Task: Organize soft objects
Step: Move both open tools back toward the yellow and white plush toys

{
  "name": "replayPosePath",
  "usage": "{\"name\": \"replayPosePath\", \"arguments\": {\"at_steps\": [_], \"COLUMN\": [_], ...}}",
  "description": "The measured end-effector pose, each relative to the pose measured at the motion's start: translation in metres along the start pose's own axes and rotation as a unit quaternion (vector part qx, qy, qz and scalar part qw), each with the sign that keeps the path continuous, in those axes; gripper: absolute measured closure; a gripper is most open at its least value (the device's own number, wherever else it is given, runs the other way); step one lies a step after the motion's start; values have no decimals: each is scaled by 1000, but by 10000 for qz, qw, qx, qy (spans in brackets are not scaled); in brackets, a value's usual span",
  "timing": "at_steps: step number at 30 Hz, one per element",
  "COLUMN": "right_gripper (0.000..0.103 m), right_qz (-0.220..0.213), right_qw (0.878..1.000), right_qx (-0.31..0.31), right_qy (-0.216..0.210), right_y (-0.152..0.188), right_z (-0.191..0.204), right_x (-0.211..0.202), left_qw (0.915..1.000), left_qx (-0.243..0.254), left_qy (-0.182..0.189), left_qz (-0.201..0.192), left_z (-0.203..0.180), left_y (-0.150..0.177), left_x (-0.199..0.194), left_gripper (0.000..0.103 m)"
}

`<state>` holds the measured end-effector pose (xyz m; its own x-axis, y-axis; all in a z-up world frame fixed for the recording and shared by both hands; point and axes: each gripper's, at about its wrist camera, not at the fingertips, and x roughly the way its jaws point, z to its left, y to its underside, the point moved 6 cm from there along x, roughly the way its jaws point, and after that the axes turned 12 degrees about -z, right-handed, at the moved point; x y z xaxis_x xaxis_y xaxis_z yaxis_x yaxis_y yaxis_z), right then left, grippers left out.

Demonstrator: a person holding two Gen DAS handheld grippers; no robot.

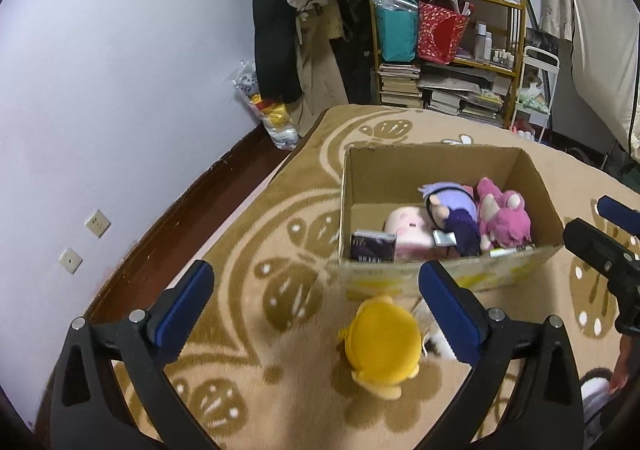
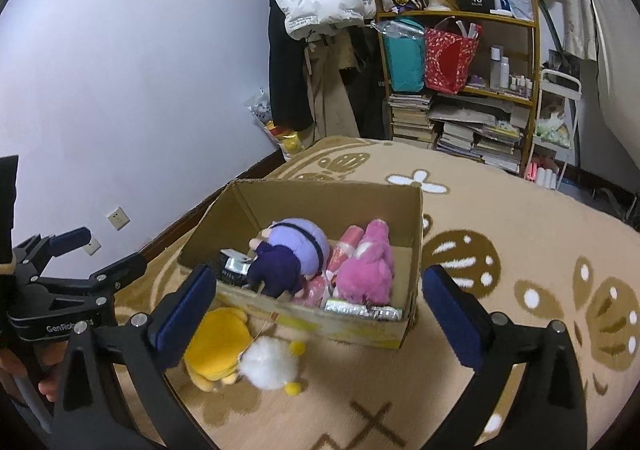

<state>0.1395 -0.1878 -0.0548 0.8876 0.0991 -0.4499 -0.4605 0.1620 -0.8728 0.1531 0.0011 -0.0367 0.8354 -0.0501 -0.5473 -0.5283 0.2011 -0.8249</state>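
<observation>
A yellow plush toy (image 1: 382,346) lies on the patterned blanket (image 1: 256,290) just in front of an open cardboard box (image 1: 448,278). It also shows in the right wrist view (image 2: 218,346) with a white fluffy part (image 2: 269,368) beside it. The box (image 2: 320,320) holds a purple-haired doll (image 2: 288,254), a pink plush (image 2: 370,266) and a pale pink plush (image 1: 408,230). My left gripper (image 1: 316,314) is open above the yellow plush, which lies near its right finger. My right gripper (image 2: 316,310) is open and empty over the box's near wall. Each gripper shows at the edge of the other's view.
A wooden shelf (image 1: 448,46) with bags, books and bottles stands at the back. Coats (image 1: 280,30) hang beside it. A plastic bag of toys (image 1: 268,110) lies on the floor by the lilac wall (image 1: 120,90). The blanket's left edge drops to dark floor.
</observation>
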Motion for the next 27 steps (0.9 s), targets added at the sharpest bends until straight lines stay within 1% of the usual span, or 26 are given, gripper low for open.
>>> {"name": "replayPosePath", "arguments": {"at_steps": [3,8,10,14,17,20,22,27], "right_gripper": [0,0,0,0,0,0,0,0], "right_qz": [27,205,266,443,617,741,856,1167], "right_qw": [10000,9997,9996,9989,9979,9969,9957,9923], "right_qx": [64,87,60,-23,-174,-231,-327,-398], "right_qy": [-28,-82,-103,-116,-100,-145,-95,-141], "right_y": [10,25,31,48,61,69,75,94], "right_z": [3,6,8,12,15,17,17,21], "right_x": [-7,-6,-3,6,13,20,25,41], "left_qw": [9999,9997,9994,9983,9974,9961,9953,9941], "left_qx": [22,106,149,66,133,39,13,200], "left_qy": [-4,-31,13,240,197,252,276,295], "left_qz": [101,210,309,532,676,844,929,1024], "left_z": [3,1,-3,-7,-8,-6,-7,-12], "left_y": [12,27,32,44,52,58,59,60], "left_x": [-6,-4,3,18,31,41,47,60], "left_gripper": [2,1,1,1,1,1,1,1]}}
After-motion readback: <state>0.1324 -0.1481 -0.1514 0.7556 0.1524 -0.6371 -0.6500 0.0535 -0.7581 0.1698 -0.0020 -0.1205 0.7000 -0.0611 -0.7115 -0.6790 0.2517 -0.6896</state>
